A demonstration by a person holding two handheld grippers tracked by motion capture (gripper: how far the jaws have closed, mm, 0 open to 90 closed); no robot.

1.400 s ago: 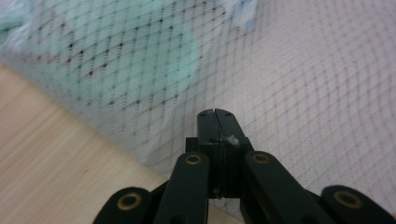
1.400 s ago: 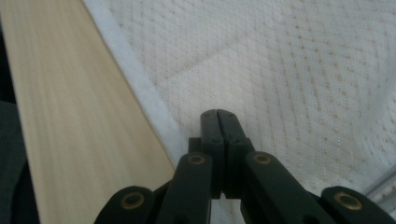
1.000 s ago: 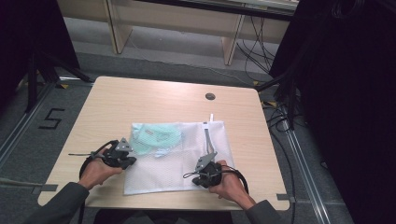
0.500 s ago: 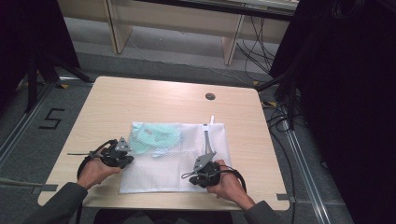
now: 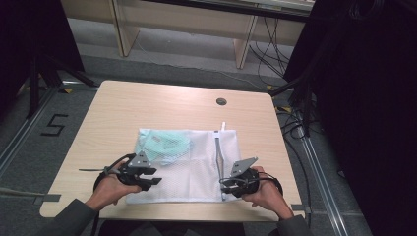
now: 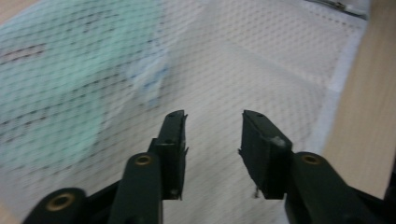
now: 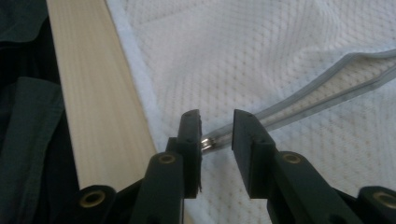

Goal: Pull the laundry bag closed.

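Since a moment ago the left gripper [image 6: 212,123] has slid from the green cloth toward the near edge of the mesh bag [image 5: 196,162] lying on the table [image 5: 123,113], jaws apart and empty, while the right gripper [image 7: 216,126], half open, straddles the zipper pull [image 7: 208,143], so closing the bag seems next.

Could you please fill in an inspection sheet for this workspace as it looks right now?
Surface: wooden table, a round port near its far edge.
Job's things: white mesh bag lying flat, green cloth inside, zipper partly open.
Clutter: nothing seen.
Grippers: left gripper open over the mesh; right gripper open around the zipper pull.
Cables: a bundle on the floor beyond the table.
Surroundings: floor marking 5.
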